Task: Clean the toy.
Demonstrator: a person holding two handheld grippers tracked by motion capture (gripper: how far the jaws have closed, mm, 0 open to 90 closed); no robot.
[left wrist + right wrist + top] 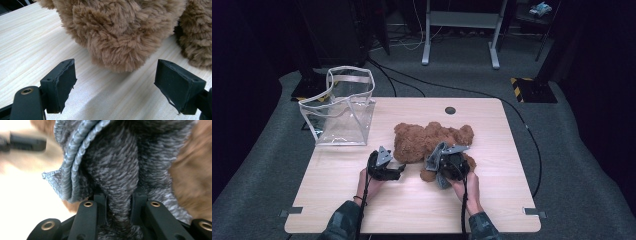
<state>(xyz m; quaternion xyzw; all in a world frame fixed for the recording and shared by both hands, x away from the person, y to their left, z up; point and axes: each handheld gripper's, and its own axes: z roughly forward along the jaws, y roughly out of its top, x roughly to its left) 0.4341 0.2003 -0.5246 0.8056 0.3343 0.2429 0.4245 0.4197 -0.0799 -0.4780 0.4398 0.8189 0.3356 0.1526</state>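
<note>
Right gripper [119, 205] is clamped tight on the grey knit cloth [120, 165], left gripper [115, 85] sits wide open by the teddy bear [120, 32].

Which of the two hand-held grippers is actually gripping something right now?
The right hand-held gripper, pinched on the grey knitted cloth. The left hand-held gripper stands open before the teddy bear.

– How many things do we see on the table [492, 210]?
– We count one brown teddy bear [427, 141], one grey knitted cloth [120, 167], and one clear bag [343, 110].
– And grippers?
– Two: a left gripper [398, 170] and a right gripper [443, 172].
</note>
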